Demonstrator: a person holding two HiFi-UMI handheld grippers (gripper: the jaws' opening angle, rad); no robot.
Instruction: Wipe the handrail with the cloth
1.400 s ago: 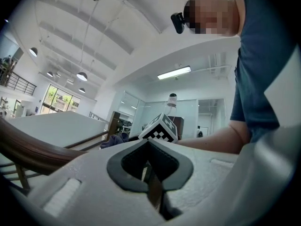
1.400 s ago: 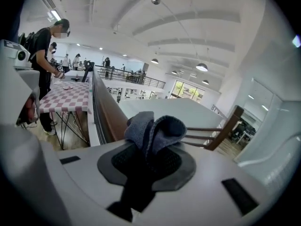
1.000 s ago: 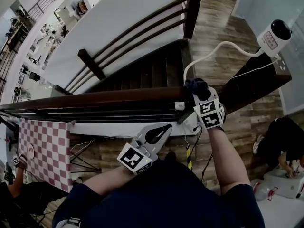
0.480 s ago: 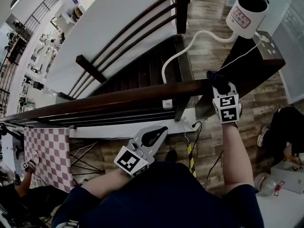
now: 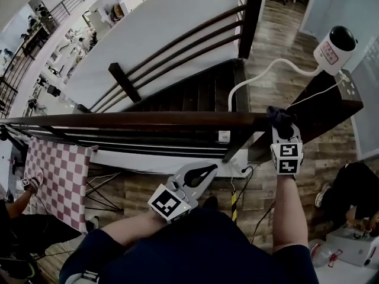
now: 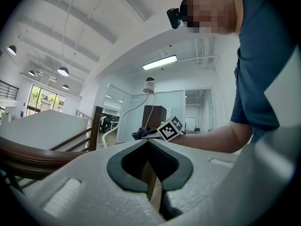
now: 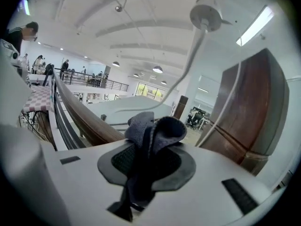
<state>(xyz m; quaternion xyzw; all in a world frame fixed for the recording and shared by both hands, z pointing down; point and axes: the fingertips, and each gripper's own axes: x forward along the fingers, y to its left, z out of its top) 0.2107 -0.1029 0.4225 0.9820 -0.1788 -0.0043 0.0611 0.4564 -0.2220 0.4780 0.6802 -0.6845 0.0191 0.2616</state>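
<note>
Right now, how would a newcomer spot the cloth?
Follow the long dark wooden handrail to its right end, beside the thick post. There the right gripper is shut on the cloth, over the rail. It is the only soft, crumpled, dark blue-grey bundle among hard wood and white plastic.

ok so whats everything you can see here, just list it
handrail: 1, dark brown, across the middle
cloth: 1, dark blue-grey, at the handrail's right end, in the right tongs
post: 1, dark brown, right of the handrail
camera: 1, white, top right
stairs: 1 flight, dark wood, beyond the handrail
checked cloth: 1, red and white, lower left below the handrail
people: 2, dark clothes, one low left, one low right
left tongs: 1, grey, shut and empty, below the handrail
right tongs: 1, grey, shut on the cloth
</note>
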